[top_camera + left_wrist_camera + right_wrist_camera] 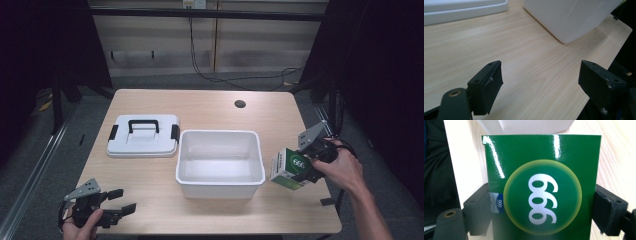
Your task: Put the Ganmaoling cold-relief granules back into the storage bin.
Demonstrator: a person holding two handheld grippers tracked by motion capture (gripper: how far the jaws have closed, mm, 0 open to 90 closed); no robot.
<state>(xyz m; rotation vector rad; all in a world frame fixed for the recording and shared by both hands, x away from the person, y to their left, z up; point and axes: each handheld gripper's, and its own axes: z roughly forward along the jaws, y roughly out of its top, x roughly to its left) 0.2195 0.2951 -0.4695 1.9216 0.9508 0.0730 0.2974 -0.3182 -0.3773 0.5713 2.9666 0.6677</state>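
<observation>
The right gripper [306, 167] is clamping a green box [541, 187] by its side edges, just beside the white bin [220, 185]. The glossy carton could be slipping or clipping the bin's near wall. The left gripper [540, 85] is resting, jaws spread, holding nothing.

Tub [220, 162] sits mid-table [210, 102]. Lid [143, 136] lies flat just left of the tub, slightly farther back. Carton [290, 167] is held just right of the tub, near the table's right edge. Left gripper [120, 201] is at the near left corner, in front of the lid. Cable hole [240, 104] lies behind the tub.
</observation>
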